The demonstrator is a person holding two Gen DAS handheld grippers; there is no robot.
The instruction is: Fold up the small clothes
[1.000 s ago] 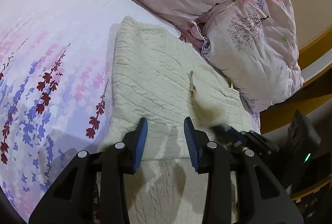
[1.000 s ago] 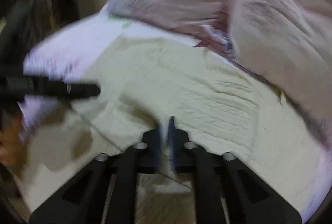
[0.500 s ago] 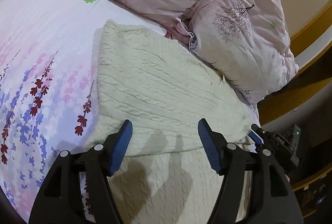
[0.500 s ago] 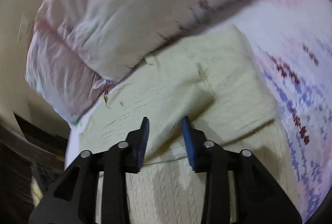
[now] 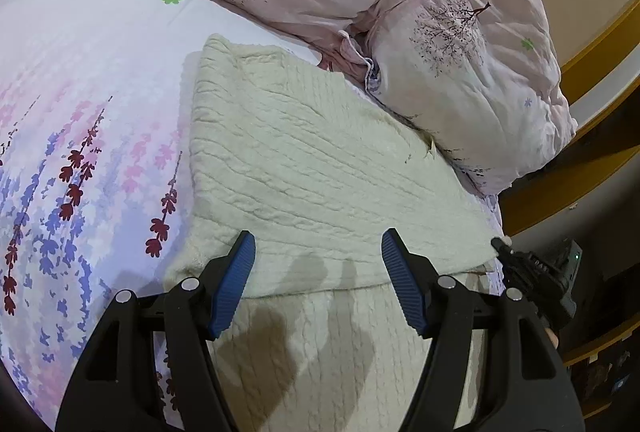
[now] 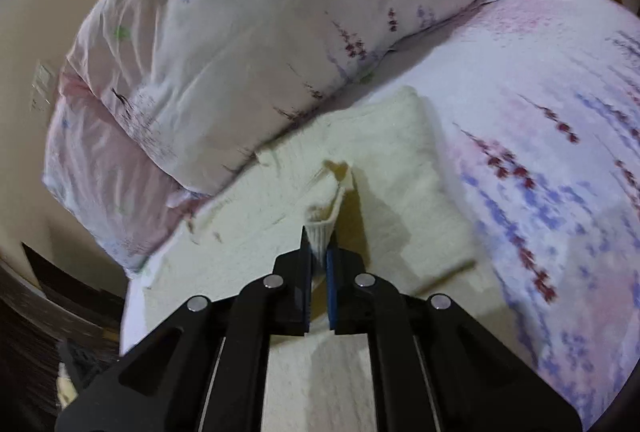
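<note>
- Cream cable-knit sweater (image 5: pixel 320 167) lies on the lilac floral bedsheet (image 5: pixel 80 79), partly folded – upper layer doubled over the lower part, far edge right against the pink tree-print pillows (image 5: pixel 460 43).
- Right gripper (image 6: pixel 319 252) is pressed together, pinching a ribbed cream cuff or hem (image 6: pixel 322 228) of the sweater; the jaws opened and then closed again within the last second, now with knit between them.
- Risk: only a narrow strip of ribbing is caught near the tips – judged likely to slip out if pulled fast, and the fold would flop back.
- Risk: stretchy knit – dragging by the cuff could stretch it and skew the stacked layer rather than fold it.
- Left gripper (image 5: pixel 318 274) is spread, holding nothing, hovering over the near fold edge (image 5: pixel 320 286); its jaws have just been opening. Nothing pins the stack, so a right-side pull may slide the whole sweater.
- Risk: the pillows crowd the far edge – cloth could bunch there.
- Sweater's right edge sits near the bed's side; it may slide off.
</note>
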